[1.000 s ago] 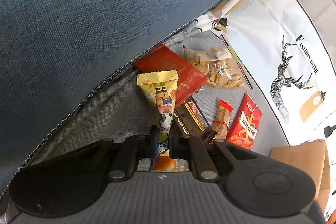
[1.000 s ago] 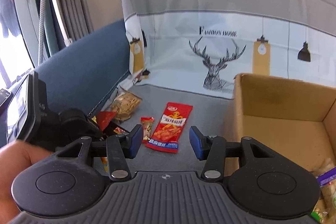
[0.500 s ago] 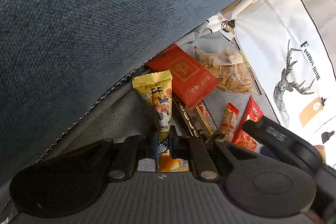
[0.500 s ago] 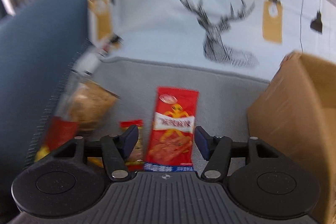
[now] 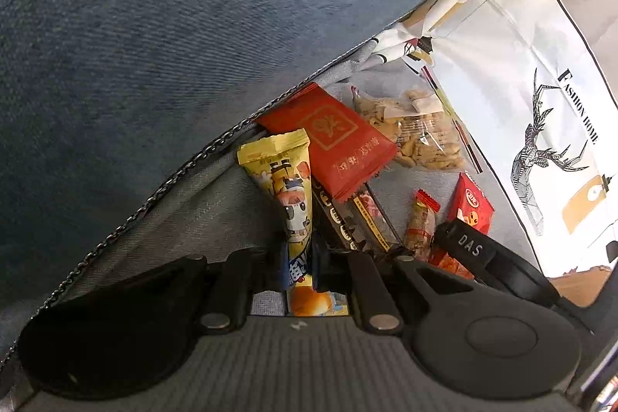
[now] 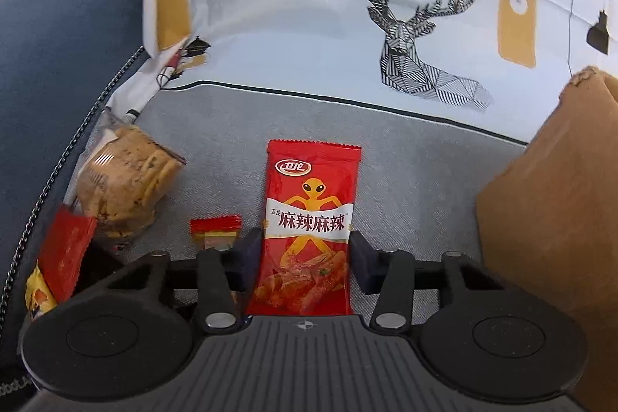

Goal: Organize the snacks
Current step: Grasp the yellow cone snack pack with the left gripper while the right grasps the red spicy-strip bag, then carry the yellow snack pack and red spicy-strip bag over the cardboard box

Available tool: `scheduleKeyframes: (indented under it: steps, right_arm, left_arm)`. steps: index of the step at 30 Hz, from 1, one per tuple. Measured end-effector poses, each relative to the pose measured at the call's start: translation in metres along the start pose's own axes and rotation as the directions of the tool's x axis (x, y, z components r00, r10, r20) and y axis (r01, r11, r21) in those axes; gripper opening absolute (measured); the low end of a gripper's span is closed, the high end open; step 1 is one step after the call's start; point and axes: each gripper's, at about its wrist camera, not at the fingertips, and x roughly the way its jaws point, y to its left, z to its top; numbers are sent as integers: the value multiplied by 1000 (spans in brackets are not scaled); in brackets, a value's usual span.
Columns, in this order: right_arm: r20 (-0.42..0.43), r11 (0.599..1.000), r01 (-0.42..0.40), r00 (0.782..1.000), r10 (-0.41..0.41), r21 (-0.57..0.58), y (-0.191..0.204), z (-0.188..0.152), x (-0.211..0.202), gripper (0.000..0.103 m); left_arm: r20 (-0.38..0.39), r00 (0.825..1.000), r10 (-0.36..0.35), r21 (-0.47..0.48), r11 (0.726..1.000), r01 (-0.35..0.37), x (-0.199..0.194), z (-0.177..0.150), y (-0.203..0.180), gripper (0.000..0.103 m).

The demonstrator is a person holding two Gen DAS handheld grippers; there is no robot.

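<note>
My left gripper (image 5: 299,257) is shut on a yellow cartoon-cow snack packet (image 5: 287,180) beside the blue sofa arm. Past it lie a red flat packet (image 5: 332,145), a dark bar (image 5: 347,219), a clear bag of biscuits (image 5: 417,134) and a small red-ended candy (image 5: 421,219). My right gripper (image 6: 305,253) is open, its jaws on either side of a red spicy-strip packet (image 6: 309,215) lying on the grey cushion. The small candy (image 6: 216,228) lies just left of it, and the biscuit bag (image 6: 123,176) further left.
A cardboard box (image 6: 552,219) stands at the right of the cushion. A deer-print cloth (image 6: 405,26) covers the sofa back. The blue sofa arm (image 5: 174,26) rises on the left. The right gripper's body (image 5: 498,265) shows in the left wrist view.
My right gripper has moved down and forward until its open jaws flank the red spicy-strip packet. My left gripper stays shut on the yellow packet and has shifted slightly.
</note>
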Motion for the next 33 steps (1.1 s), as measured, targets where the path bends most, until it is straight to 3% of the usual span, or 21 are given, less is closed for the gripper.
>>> scheduleKeyframes:
  steps: [3,6,8,10,12,14,23,29,33]
  right_arm:
    - [5,1000,-16,1000,16,-5,-3,0,-6,43]
    - [3,999,-43,999,43,9,-8,1,-25,31]
    - [17,998,-65,998,65,4,-11,1,-43,31]
    - [37,997,-76,996,76,-14,-13,-2,-63,29]
    - [49,997,-81,995,81,-7,-18,-7,-81,27]
    - [68,997,-79,995,78,5,-24,-11,-97,26]
    - [162,996,-85,984,77,41,-62,-37,-160,24]
    - [219,983,-168,965,147,80,-86,-47,-173,24]
    - [244,967,-250,942,229,57,-99,-51,-175,24]
  left_arm:
    - [71,997,6,30,1000,-8,1,-6,-5,10]
    - [146,989,13,31,999,-18,0,-16,-8,9]
    - [201,979,22,39,999,-30,2,-26,-12,8]
    - [201,979,15,-2,1000,-15,0,-28,-13,8]
    - [240,971,10,23,1000,-16,-1,-36,-20,8]
    - [208,978,7,-18,1000,-3,2,-36,-21,8]
    - [204,979,0,-33,999,7,3,-34,-27,8]
    - [172,985,1,-17,1000,2,6,-28,-30,8]
    - [170,985,41,-32,999,-37,5,-29,-38,8]
